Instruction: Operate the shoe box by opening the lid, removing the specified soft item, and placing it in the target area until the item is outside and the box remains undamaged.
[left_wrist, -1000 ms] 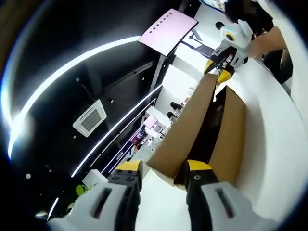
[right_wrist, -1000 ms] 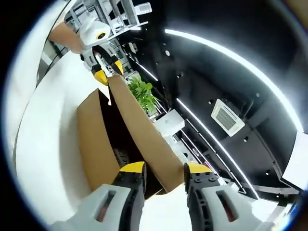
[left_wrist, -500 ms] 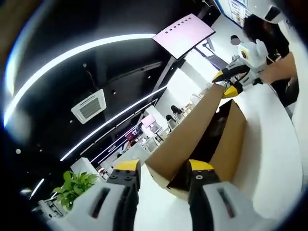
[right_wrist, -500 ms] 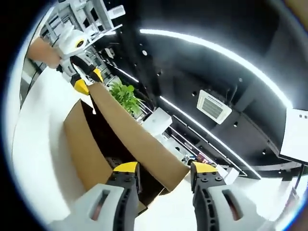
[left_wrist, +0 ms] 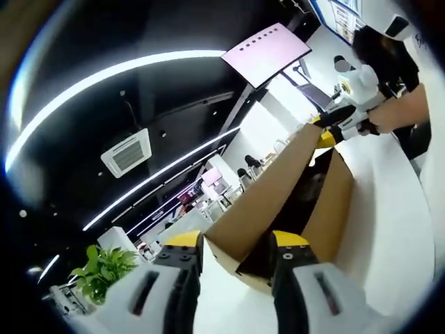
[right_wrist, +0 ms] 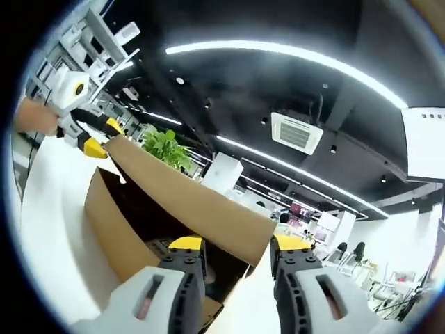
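On white table [left_wrist: 389,209]: one box [left_wrist: 327,209], one lid [left_wrist: 268,195] tilting up; two grippers, left [left_wrist: 233,243] and right [right_wrist: 233,243], each clamping lid end.

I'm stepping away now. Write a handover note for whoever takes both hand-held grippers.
Left hand-held gripper: jaws astride one end of the lid, apparently gripping it.
Right hand-held gripper: the same at the other end.
The shoe box sits on the white table; its lid is raised part way, tilted up.
Done: lid partly open.
Left: finish opening, take out the soft item (inside is too dark to make out), set it in the target area, keep the box intact.
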Demonstrator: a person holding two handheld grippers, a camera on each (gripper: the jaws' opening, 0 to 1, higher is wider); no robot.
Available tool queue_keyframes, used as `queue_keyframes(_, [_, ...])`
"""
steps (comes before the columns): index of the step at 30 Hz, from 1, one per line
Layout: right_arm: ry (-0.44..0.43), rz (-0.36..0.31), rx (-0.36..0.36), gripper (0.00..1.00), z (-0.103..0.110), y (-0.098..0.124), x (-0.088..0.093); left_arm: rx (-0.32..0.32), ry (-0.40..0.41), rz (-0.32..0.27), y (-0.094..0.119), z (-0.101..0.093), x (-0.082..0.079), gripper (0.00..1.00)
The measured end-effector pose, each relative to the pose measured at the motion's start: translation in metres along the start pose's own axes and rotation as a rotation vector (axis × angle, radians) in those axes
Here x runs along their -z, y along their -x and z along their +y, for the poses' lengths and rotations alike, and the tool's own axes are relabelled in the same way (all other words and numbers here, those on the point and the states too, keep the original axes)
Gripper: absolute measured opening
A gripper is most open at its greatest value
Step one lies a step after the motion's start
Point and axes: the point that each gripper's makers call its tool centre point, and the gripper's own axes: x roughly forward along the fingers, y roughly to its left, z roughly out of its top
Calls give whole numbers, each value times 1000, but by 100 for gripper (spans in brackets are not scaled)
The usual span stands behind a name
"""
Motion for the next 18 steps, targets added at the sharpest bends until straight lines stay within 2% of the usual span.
queue_keyframes(7, [5, -6, 42, 33, -4, -4, -3, 9, 52, -2, 2, 0, 3, 38])
queue_keyframes(9, [1, 3, 65, 31, -6, -5, -3, 12, 102, -16, 3, 0, 3, 38])
queue_keyframes(12, [13, 7, 96, 28, -9, -7, -5, 4, 98, -17, 4, 3, 3, 37])
queue_keyframes(15, [23, -8, 119, 24, -14, -8, -6, 24, 149, -22, 5, 5, 3, 37])
queue_keyframes(18, [35, 7, 135, 21, -15, -8, -5, 35, 214, 13, 7, 4, 8, 36])
